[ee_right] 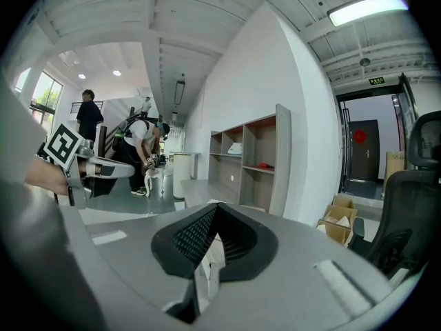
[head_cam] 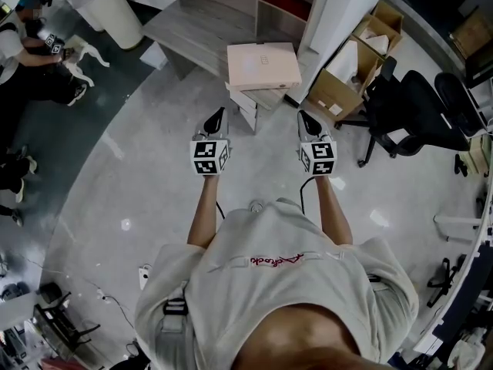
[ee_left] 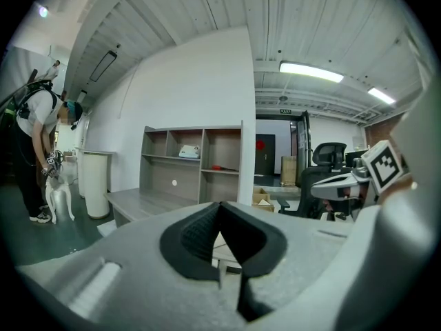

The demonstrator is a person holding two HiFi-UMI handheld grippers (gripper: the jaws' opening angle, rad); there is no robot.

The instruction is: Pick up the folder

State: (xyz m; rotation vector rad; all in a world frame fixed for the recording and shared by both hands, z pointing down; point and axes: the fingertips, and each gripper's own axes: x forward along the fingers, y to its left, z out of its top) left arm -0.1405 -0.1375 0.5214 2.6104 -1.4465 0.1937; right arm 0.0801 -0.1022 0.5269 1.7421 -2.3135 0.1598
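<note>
The folder point(head_cam: 263, 65) was seen flat on a small desk point(head_cam: 262, 97), beyond the left gripper point(head_cam: 219, 115) and right gripper point(head_cam: 303, 117), both held closed and empty. It was judged light, stiff and smooth, best taken by its near edge.

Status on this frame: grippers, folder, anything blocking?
Left hand-held gripper shut, empty; right hand-held gripper shut, empty. Folder flat on white stand ahead, untouched. Nothing between grippers and folder; office chair off right.
</note>
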